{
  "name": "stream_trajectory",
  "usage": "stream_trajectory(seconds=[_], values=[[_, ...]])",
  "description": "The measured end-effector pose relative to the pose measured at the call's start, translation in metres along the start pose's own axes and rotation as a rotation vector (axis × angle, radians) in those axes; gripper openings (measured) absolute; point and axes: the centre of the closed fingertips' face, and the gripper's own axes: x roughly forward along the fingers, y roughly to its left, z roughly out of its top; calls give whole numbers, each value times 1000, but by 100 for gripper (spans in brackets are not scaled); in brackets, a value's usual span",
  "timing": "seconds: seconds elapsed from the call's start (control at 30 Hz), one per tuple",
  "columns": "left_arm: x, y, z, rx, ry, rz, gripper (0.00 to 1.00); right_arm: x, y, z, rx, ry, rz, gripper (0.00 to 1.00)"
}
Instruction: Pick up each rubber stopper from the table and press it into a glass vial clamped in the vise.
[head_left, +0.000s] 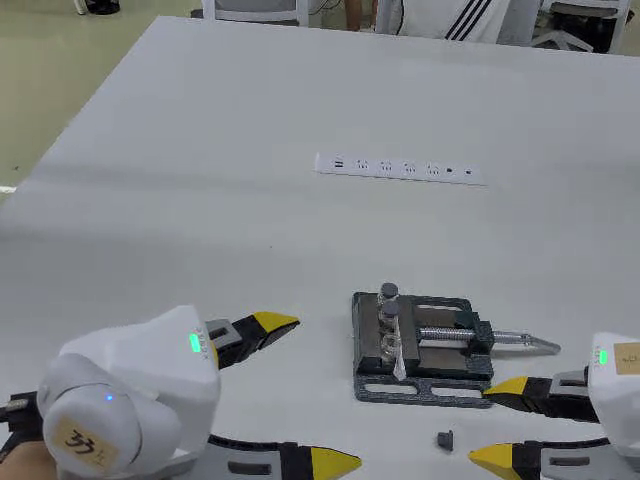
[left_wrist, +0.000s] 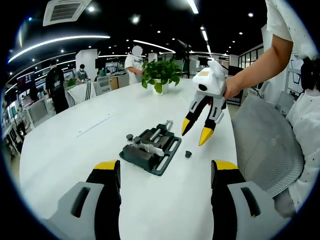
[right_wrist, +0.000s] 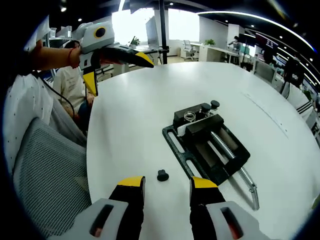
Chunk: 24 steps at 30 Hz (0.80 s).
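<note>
A small dark rubber stopper (head_left: 445, 439) lies loose on the white table just in front of the dark vise (head_left: 440, 386). Clamped in the vise stand glass vials (head_left: 388, 322); two carry stoppers (right_wrist: 205, 107), and the nearest vial (right_wrist: 189, 116) has an open mouth. My right gripper (head_left: 497, 423) hovers open at the lower right, its yellow tips on either side of the loose stopper (right_wrist: 162, 175), apart from it. My left gripper (head_left: 305, 392) is held wide open, left of the vise and holding nothing. The vise (left_wrist: 150, 147), the stopper (left_wrist: 188, 154) and the right gripper (left_wrist: 200, 127) lie ahead in the left gripper view.
A white power strip (head_left: 400, 168) lies farther back on the table. A grey mesh chair (right_wrist: 45, 180) stands at the table's near edge. Potted plants (left_wrist: 161, 74) and several people are at the far end of the room.
</note>
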Motion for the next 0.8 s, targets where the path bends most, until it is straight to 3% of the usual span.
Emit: stream_trajectory(seconds=[0.43,0.8], values=[[1,-4,-2,-2,8,-9,72,20,3,0,-9,-26,28,22],[2,-3,-3,-5,11,-14,72,29,4,-5,-28,-9,54,13]])
